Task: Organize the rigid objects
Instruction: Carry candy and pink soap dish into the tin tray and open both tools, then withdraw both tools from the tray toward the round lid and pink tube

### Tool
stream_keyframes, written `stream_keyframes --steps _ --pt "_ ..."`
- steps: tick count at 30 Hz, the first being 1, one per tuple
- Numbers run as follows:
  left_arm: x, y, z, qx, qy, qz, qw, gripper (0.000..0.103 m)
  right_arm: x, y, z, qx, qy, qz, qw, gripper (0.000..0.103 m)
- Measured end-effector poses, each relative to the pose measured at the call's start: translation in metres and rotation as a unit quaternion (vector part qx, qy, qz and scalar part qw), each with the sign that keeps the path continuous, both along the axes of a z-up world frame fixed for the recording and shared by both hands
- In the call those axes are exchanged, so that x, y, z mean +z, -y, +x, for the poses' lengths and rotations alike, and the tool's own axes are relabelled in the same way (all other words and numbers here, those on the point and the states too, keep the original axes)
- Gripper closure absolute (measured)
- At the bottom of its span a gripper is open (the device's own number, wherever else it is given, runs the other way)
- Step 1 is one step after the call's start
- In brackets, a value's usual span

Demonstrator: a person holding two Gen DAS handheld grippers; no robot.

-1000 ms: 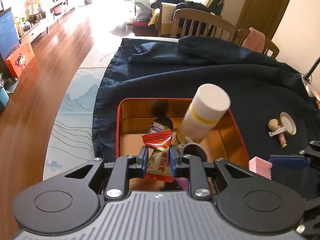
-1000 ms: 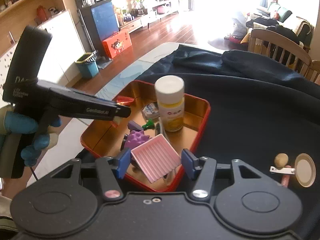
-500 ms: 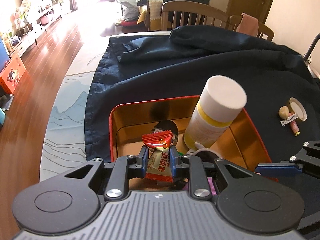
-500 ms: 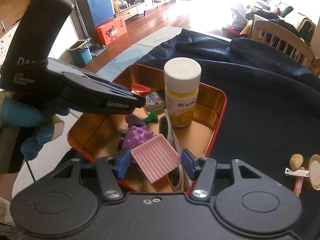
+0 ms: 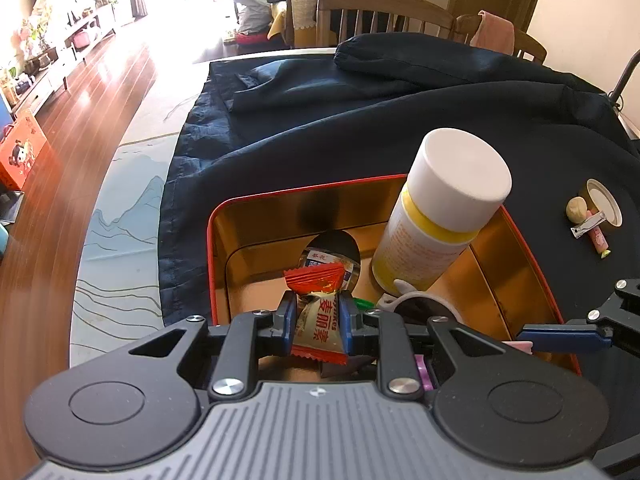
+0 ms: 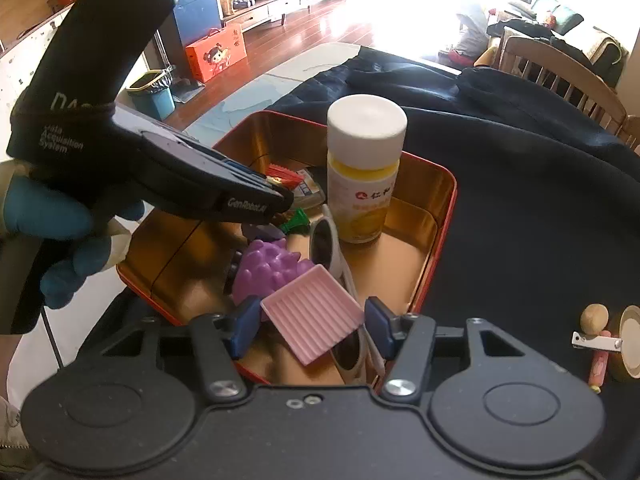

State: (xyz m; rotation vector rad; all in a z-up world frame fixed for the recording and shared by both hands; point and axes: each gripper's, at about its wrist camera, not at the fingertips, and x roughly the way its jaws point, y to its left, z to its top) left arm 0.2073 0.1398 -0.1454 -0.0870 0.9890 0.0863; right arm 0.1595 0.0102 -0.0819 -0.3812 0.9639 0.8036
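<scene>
One candy (image 5: 318,322) pinched in left tongs (image 5: 318,326), one pink tray (image 6: 314,312) seemingly between wide right tongs (image 6: 312,326), over one tin (image 6: 448,216).

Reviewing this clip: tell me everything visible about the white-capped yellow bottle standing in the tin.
The white-capped yellow plastic bottle stands upright on the floor of the red-rimmed gold metal tin, near its far right corner. It has a wide, smooth white cap that looks closed, a yellow band under it, and a pale label with red Chinese characters and a yellow picture. The white-framed sunglasses lie against its base on the near side. Neither gripper touches it.
</scene>
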Motion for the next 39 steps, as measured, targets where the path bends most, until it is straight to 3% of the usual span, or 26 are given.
stream_keyframes --steps 7,13,15,17,19,31,39 --pt "-0.001 0.003 0.000 0.001 -0.009 0.003 1.0000 0.081 0.002 0.005 0.001 0.001 -0.002 0.007 1.000 0.040" --pt "0.000 0.008 -0.003 0.007 -0.014 0.005 0.9999 0.075 0.007 0.012 -0.001 0.002 -0.004 0.018 1.000 0.037" --pt "0.000 0.010 -0.005 0.008 -0.014 0.002 0.9999 0.069 0.009 0.015 -0.002 0.003 -0.005 0.025 1.000 0.034" --pt "0.003 0.011 -0.008 0.010 -0.010 -0.001 0.9999 0.044 0.012 0.019 -0.004 0.005 -0.004 0.030 1.000 0.034" --pt "0.008 0.014 -0.014 0.014 0.004 -0.002 0.9999 0.035 0.015 0.023 -0.006 0.005 -0.004 0.037 0.999 0.033" --pt "0.043 0.028 -0.043 0.035 0.038 -0.010 0.9986 0.033 0.047 0.074 -0.006 -0.009 0.007 0.086 0.996 0.021" --pt "0.068 0.064 -0.054 0.031 0.070 -0.014 0.9969 0.029 0.061 0.124 0.004 -0.028 0.012 0.105 0.994 0.015"
